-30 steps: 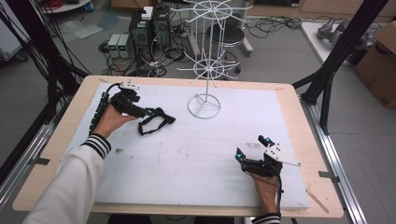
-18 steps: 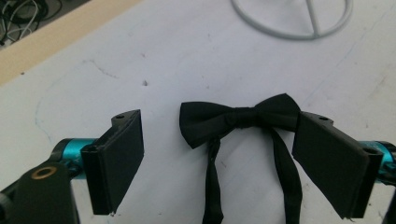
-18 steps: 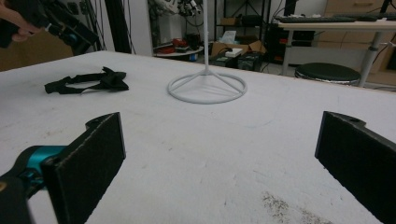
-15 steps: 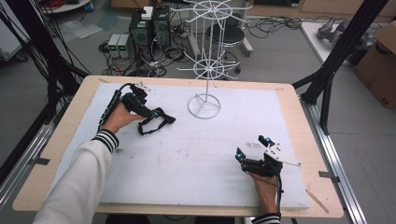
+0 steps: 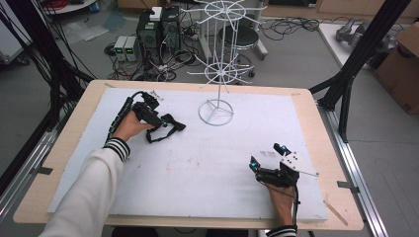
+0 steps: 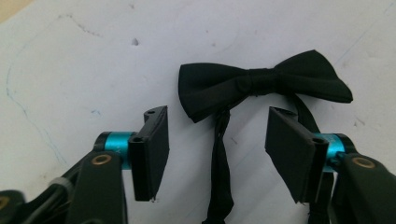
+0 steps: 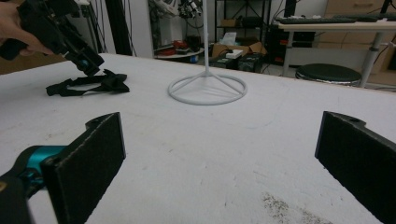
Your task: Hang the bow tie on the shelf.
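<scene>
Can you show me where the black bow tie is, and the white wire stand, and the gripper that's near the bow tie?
bow tie (image 6: 256, 80), left gripper view, its middle knot.
white wire stand (image 5: 216, 112), high view, its round base ring.
left gripper (image 5: 168, 124), high view, between its fingertips.

One black fabric bow tie with strap (image 6: 261, 84) lies at upper centre. One white wire rack stand (image 5: 217, 74) rises at top centre. Two black two-jaw grippers: left (image 5: 165, 123), right (image 5: 267, 158).

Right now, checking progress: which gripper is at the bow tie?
The left gripper: its fingers, just closing, straddle the black bow tie's strap; the right gripper rests far off.
</scene>
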`<state>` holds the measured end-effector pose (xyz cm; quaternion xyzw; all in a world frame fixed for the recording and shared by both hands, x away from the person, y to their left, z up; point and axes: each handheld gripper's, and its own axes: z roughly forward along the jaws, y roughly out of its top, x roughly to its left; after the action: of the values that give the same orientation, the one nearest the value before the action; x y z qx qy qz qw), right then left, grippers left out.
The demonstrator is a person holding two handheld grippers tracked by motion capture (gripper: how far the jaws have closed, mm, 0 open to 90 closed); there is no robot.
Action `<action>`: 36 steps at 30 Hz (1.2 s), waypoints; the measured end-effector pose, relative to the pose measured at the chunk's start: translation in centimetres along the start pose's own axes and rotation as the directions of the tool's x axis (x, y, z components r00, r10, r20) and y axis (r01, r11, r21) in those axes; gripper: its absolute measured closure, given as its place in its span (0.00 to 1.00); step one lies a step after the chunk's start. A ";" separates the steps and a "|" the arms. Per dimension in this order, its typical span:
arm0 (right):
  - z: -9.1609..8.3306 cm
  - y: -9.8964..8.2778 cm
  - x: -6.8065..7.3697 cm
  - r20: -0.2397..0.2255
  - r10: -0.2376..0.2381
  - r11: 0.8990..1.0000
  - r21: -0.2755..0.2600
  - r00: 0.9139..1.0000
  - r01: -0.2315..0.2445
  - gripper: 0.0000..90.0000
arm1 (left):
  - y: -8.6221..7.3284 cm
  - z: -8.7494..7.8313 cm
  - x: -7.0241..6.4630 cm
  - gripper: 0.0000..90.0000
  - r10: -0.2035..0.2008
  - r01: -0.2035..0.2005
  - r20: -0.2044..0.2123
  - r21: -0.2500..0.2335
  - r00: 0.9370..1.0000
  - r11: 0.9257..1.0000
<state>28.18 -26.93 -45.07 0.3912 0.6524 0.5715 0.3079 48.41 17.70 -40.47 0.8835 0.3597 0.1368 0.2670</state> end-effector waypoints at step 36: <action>0.1 0.0 -0.1 0.004 0.005 1.000 0.004 1.000 -0.005 0.01 | 0.5 1.3 -0.3 0.82 0.005 -0.002 -0.029 0.125 1.000 0.992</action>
<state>28.27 -26.97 -45.06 0.3946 0.6521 0.5700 0.3070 49.06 16.73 -41.31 0.8970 0.3698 0.1273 0.2058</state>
